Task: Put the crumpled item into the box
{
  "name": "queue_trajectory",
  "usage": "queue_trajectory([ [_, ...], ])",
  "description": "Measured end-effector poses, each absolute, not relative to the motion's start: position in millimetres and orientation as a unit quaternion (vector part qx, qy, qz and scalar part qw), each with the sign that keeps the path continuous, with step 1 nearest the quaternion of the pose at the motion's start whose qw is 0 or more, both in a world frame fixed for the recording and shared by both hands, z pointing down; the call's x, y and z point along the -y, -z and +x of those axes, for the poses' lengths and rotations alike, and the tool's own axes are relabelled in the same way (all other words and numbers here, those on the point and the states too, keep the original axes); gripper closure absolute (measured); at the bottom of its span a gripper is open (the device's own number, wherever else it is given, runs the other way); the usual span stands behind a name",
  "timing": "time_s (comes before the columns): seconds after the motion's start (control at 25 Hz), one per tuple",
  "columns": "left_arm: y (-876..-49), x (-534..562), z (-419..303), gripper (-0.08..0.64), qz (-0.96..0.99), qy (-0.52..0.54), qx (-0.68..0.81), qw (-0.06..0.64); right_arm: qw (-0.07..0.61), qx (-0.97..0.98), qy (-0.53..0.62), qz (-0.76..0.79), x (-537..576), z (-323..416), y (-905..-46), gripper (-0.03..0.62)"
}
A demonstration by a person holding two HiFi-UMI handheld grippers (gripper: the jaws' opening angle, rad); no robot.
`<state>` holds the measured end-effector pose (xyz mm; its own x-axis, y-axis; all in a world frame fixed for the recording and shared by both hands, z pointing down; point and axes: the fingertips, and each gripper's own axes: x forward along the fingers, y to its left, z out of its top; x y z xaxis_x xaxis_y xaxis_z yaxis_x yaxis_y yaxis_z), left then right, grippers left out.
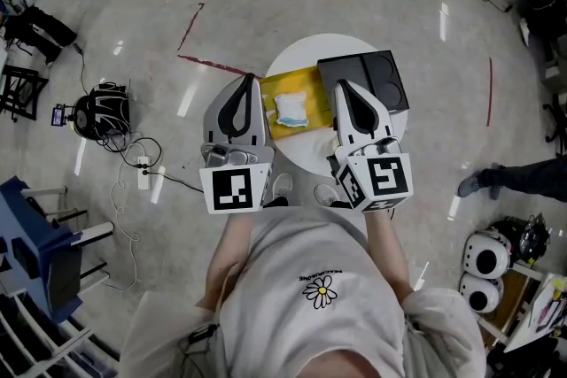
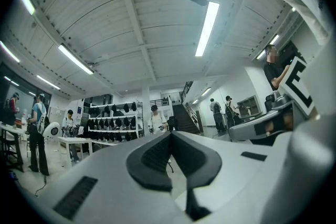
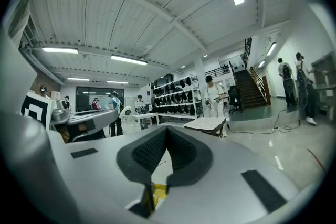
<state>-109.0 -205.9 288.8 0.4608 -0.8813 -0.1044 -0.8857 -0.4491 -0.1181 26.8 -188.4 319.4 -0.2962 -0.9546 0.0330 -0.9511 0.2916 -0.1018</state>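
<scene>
- The crumpled white-and-blue item [image 1: 291, 108] is lying on a yellow box [image 1: 317, 97] on the round white bench [image 1: 306, 53]. From above it may be only a flat sheet.
- A black tray [image 1: 372, 77] is sitting just beside it.
- The left gripper [image 1: 247, 81] and right gripper [image 1: 342, 86] are hovering either side of the item. Both have their jaws pressed together, pinching nothing, so the item is resting free.

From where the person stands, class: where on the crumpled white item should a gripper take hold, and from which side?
Likely its bunched-up middle, from above. The crumpled item lies low on the yellow sheet, between the left gripper and right gripper, so its edges offer little, while its raised folds should pinch easily. The right gripper, by the black box, suits once its shut jaws open.
</scene>
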Motion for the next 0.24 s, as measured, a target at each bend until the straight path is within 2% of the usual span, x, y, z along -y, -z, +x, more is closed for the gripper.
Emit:
queue_trajectory([
  [0.24, -290.1, 208.2, -109.4, 0.56, -0.852, -0.013, -0.518, 0.077, 0.017, -0.803, 0.052, -0.593, 189.7, 27.1, -320.4, 0.589],
])
